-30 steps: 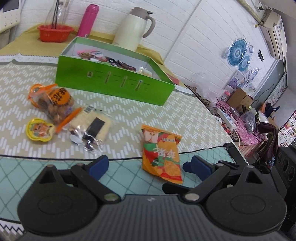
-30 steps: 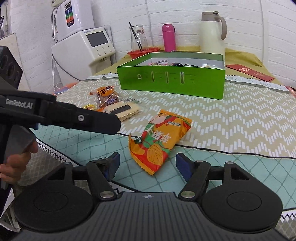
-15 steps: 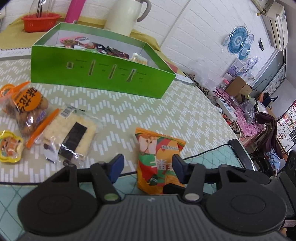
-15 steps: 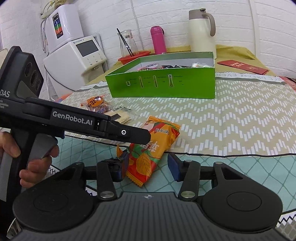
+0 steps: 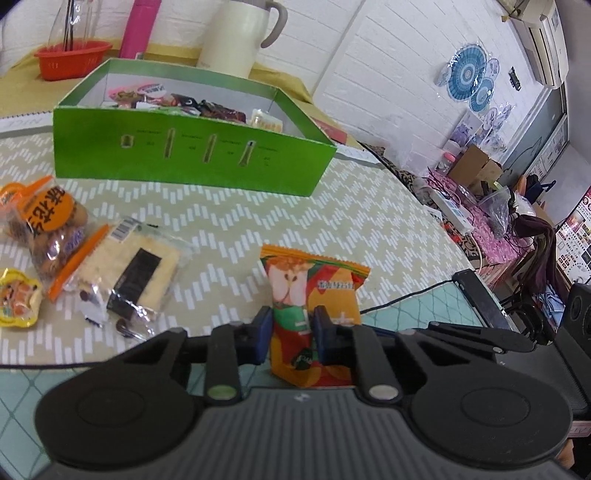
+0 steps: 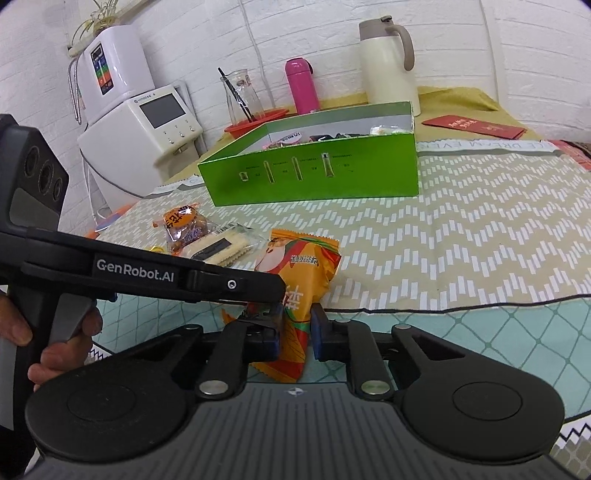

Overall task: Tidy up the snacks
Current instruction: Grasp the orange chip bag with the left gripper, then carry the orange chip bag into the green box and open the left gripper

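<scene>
An orange and green snack packet [image 5: 314, 273] stands pinched at its near end on the patterned tablecloth. My left gripper [image 5: 291, 326] has its blue pads pressing both sides of the packet, and its jaws are still closing. My right gripper [image 6: 297, 332] is shut on the same packet [image 6: 306, 258] from the other side. The left gripper's black arm [image 6: 147, 277] crosses the right wrist view, held by a hand [image 6: 62, 343]. An open green box [image 5: 192, 158] with several snacks inside stands behind the packet.
Left of the packet lie a clear bag with an orange label [image 5: 48, 225], a cracker pack [image 5: 136, 266] and a yellow jelly cup [image 5: 16, 302]. Behind the box stand a cream jug [image 5: 240, 33], a pink bottle [image 5: 138, 26] and a red basket [image 5: 72, 59]. A white appliance [image 6: 147, 122] sits at far left.
Both grippers went from wide open to closed on the orange packet. The left gripper came forward to it, and the packet's far end has risen from lying flat.
</scene>
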A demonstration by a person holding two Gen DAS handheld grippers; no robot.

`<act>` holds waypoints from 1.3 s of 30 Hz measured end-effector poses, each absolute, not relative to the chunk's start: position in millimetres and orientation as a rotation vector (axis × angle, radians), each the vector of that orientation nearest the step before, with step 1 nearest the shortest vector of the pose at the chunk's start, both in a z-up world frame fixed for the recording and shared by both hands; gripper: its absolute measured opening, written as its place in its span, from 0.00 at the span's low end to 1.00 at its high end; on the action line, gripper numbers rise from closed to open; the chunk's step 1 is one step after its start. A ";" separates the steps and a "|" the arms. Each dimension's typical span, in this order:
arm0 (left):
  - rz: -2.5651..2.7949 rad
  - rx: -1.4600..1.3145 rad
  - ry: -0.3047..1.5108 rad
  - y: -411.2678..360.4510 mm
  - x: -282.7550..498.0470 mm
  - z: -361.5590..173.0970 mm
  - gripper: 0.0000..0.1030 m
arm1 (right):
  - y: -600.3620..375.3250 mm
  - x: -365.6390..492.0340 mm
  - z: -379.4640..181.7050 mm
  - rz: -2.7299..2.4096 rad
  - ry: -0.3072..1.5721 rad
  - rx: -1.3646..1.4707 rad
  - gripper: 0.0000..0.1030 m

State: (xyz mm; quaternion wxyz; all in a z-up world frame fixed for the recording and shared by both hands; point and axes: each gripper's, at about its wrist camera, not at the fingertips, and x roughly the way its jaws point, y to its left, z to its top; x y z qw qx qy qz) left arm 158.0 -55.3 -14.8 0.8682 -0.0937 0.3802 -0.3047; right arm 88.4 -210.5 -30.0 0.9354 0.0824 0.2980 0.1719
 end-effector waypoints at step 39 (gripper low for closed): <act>-0.636 -0.241 0.609 -103.9 325.9 44.8 0.14 | -248.7 240.4 22.3 0.269 0.389 0.068 0.26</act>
